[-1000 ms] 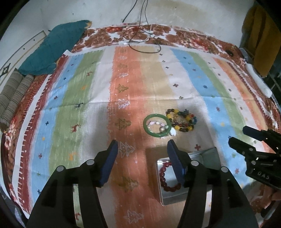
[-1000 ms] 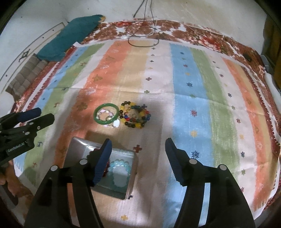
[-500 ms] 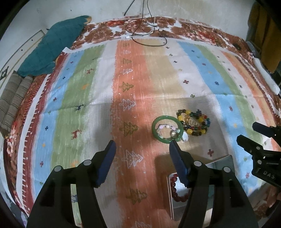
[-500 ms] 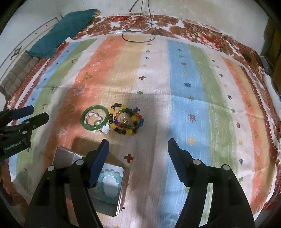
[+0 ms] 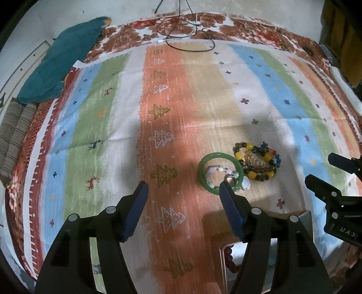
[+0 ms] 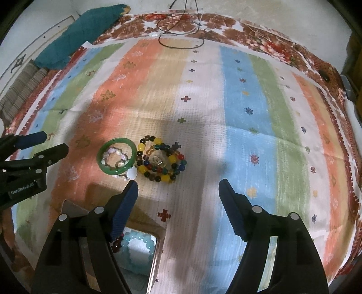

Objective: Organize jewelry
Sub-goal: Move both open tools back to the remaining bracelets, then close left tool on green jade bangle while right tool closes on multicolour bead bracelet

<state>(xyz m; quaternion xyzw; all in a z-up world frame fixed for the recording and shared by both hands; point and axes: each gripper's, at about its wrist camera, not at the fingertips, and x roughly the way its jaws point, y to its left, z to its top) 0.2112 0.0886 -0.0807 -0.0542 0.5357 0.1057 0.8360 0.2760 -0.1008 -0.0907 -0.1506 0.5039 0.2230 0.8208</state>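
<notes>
Striped cloth [image 6: 244, 140] over floral bedspread [image 6: 267, 45]

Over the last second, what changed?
Both grippers advanced toward the loose jewelry, jaws opening, nothing between them: left gripper, right gripper. Green bangle, beaded bracelets and the tin with its bracelets stayed put.

Striped cloth [image 5: 199, 95] with tree, deer, cross motifs covers bed; floral sheet [image 5: 244, 29] borders it at 12 o'clock. Teal pillow [image 5: 65, 56] at 10 o'clock, grey striped rolls [image 5: 13, 138] at 9. Black cable [image 5: 187, 34] looped at 12. Pale wall [image 5: 248, 9] behind. Dim light, soft shadows mid-cloth.
</notes>
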